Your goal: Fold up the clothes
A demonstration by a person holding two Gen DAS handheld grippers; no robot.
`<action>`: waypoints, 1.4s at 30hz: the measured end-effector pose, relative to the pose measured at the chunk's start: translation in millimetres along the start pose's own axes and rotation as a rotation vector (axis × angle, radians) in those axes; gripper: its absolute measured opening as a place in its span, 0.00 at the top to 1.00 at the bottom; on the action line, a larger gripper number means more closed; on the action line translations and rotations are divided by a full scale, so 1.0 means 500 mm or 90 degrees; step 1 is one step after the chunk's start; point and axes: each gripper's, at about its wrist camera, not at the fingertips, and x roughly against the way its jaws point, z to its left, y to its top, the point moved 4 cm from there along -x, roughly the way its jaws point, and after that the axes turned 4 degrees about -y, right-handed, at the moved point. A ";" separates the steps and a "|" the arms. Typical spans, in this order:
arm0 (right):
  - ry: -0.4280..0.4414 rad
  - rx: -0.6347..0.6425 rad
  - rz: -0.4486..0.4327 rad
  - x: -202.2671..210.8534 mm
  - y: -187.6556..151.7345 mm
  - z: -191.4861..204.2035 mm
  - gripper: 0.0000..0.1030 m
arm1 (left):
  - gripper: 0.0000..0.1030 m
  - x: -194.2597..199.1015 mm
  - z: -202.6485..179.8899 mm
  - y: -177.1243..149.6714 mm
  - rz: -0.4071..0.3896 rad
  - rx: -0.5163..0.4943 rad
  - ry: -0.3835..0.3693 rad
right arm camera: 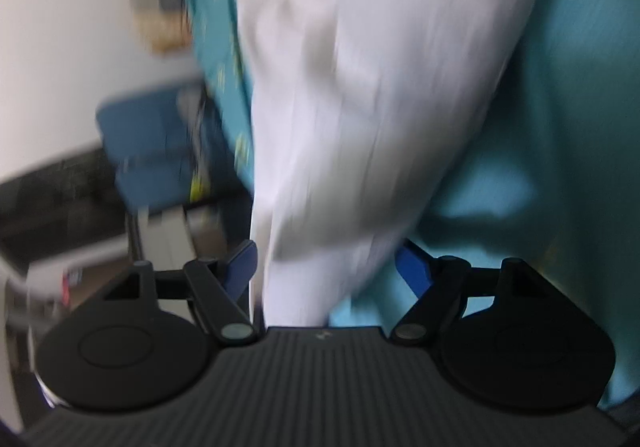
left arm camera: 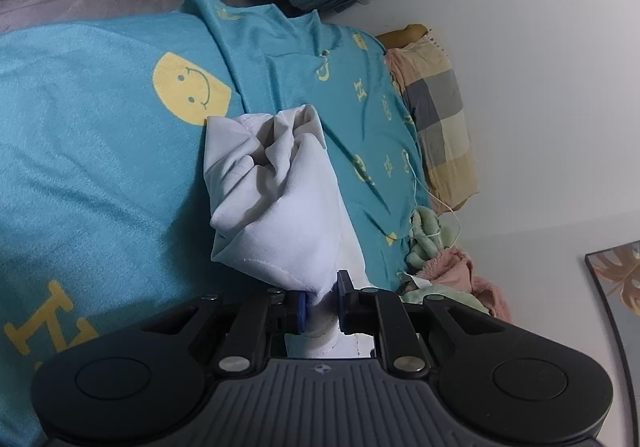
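Left claw [left arm camera: 321, 301] clenched on a gathered corner of the white garment [left arm camera: 272, 199], which lies bunched ahead of it on the teal bedspread [left arm camera: 88, 151]. Right claw [right arm camera: 325, 267] released, the blurred white cloth between its jaws. Light, limp fabric: judged best gripped at hem corners.

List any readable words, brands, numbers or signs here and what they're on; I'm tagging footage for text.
"H": large yellow letter, lying sideways, on the teal bedsheet in the left wrist view.
Smiley face sign: yellow patch on the same sheet.
Small yellow motifs on the sheet's rumpled part: too small to read.
White garment: no print visible.
Round emblem on the gripper body: no lettering readable.
Right wrist view: blurred, nothing readable.
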 end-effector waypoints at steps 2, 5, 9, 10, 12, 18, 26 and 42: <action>-0.007 -0.001 -0.066 0.023 0.023 0.000 0.27 | 0.86 -0.005 0.004 0.003 0.003 0.004 0.003; -0.036 0.005 -0.086 0.026 0.030 -0.003 0.47 | 0.85 -0.016 0.018 0.003 0.013 0.018 0.012; -0.062 0.036 -0.102 0.019 0.027 -0.003 0.75 | 0.57 -0.035 0.049 0.004 0.039 0.063 0.034; -0.059 0.041 -0.103 0.017 0.026 0.000 0.76 | 0.52 -0.041 0.055 0.004 0.049 0.072 0.039; -0.053 0.052 -0.102 0.013 0.025 0.007 0.76 | 0.38 -0.057 0.062 0.000 0.076 0.076 0.049; -0.028 0.066 -0.096 0.019 0.031 0.014 0.77 | 0.31 -0.091 0.090 -0.008 0.114 0.116 0.041; -0.017 0.069 -0.087 0.029 0.042 0.014 0.76 | 0.58 -0.086 0.106 0.024 0.061 0.133 0.024; -0.068 0.005 -0.063 0.032 0.052 -0.036 0.71 | 0.81 -0.084 0.080 0.027 0.039 0.098 0.019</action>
